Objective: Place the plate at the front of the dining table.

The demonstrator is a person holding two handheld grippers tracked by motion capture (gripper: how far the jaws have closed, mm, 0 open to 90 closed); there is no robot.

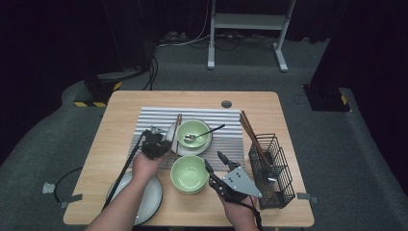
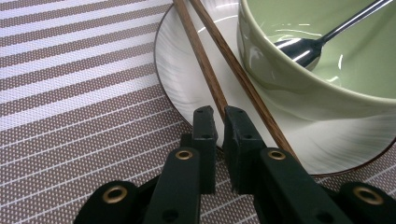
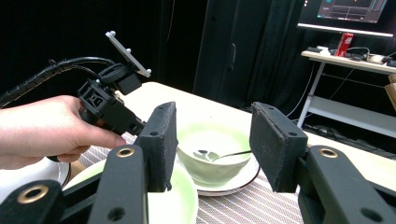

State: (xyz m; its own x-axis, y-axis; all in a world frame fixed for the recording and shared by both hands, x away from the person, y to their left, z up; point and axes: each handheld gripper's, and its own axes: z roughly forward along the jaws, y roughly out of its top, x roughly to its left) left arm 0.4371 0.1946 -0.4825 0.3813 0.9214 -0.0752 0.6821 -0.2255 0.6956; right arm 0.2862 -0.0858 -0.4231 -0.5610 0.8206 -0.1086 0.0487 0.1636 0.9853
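Note:
A pair of brown chopsticks [image 2: 205,60] lies across the left rim of a white plate [image 2: 182,70] that carries a green bowl [image 2: 327,70] with a metal spoon [image 2: 303,46] in it. My left gripper [image 2: 219,116] is low over the striped placemat at the plate's near edge. Its jaws are closed to a narrow slit on the near end of the left chopstick. From above, the left gripper [image 1: 156,142] sits just left of that plate [image 1: 172,132]. My right gripper [image 3: 212,144] is open and holds nothing. It hovers at the right rim of a second green bowl [image 1: 189,173].
A black wire basket [image 1: 274,168] with more chopsticks [image 1: 250,130] stands at the table's right edge. A large white plate [image 1: 149,197] lies at the front left under my left forearm. The striped placemat [image 1: 154,118] covers the table's middle.

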